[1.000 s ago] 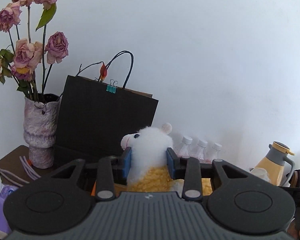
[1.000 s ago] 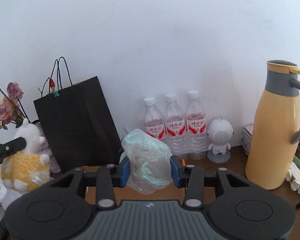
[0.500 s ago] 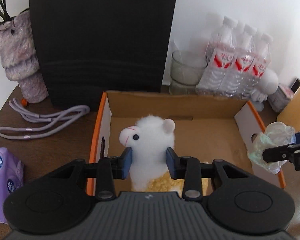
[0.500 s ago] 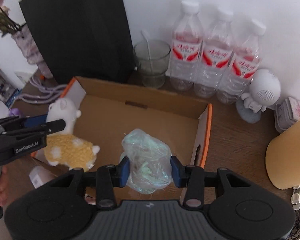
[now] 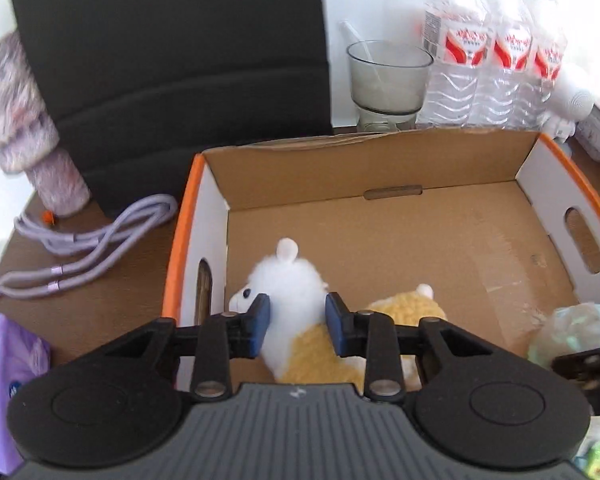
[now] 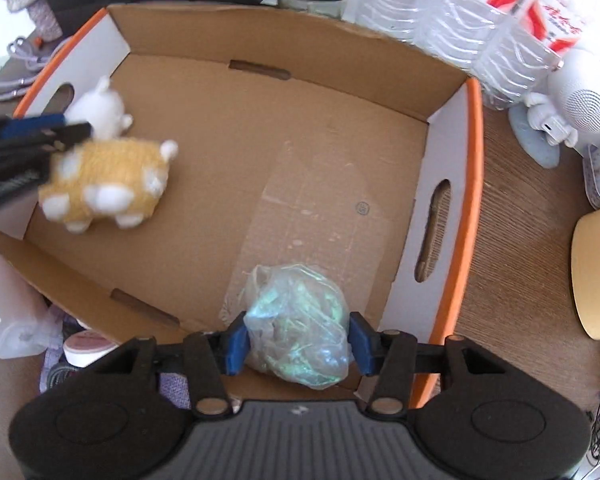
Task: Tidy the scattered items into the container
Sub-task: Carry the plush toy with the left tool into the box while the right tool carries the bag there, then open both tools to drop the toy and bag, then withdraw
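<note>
The left gripper (image 5: 295,322) clamps the plush (image 5: 296,292) by its neck inside the box (image 5: 416,160), near the left wall. Lower right of the box, the right gripper (image 6: 299,340) has the bag (image 6: 300,320) between its opening jaws. A glass (image 5: 386,80), bottles (image 5: 488,60) and a black bag (image 5: 172,60) crowd the far wall; a cable (image 5: 88,248) lies left on the table (image 5: 112,300).
</note>
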`<state>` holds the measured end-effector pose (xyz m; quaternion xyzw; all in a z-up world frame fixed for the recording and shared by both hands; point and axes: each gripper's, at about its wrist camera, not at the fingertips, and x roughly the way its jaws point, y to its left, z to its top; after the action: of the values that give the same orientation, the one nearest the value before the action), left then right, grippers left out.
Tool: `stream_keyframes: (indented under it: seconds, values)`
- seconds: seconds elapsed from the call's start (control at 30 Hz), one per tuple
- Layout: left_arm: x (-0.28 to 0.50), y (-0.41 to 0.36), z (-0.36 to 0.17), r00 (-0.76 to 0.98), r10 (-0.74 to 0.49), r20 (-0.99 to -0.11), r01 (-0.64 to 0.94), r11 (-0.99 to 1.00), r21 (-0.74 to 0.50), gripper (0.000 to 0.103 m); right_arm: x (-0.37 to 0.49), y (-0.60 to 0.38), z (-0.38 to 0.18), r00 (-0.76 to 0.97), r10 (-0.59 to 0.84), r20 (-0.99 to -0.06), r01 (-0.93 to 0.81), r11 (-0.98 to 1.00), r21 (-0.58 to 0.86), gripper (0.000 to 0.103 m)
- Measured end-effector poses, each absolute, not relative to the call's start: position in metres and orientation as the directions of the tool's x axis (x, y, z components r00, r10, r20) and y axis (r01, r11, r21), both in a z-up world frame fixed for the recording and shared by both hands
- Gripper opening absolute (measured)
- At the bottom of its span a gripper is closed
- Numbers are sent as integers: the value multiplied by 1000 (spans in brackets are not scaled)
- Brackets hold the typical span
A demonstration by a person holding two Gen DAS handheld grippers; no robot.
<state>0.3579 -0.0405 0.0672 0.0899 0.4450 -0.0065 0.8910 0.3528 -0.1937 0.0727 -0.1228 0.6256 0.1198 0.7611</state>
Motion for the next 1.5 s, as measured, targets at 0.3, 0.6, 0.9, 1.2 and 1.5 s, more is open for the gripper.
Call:
stream_keyframes:
  seconds: [0.3,0.6,0.9,1.2,1.5]
  values:
    - [352,-58,55,597,70,-799,165,964,208,48,362,-199,85,224,59,-973,-318,948,-16,63]
    - [338,-37,61,587,99,-803,202,943,264,40,370,-200,75,226,26,-974,-329,943,-51,50]
    - [309,-20,90,612,60,-789,153,969,192,65,342,-205,108,269,38,-962,-299,953,-46,64]
    - [255,-4,131,736,0,-677,23,999,25,68,275,-204,169,573,162,-803,-269,963,2,70]
    - [146,1,129,939,15,-345,-10,1000,16,74,172,-191,149,915,197,-353,-225,974,-41,86]
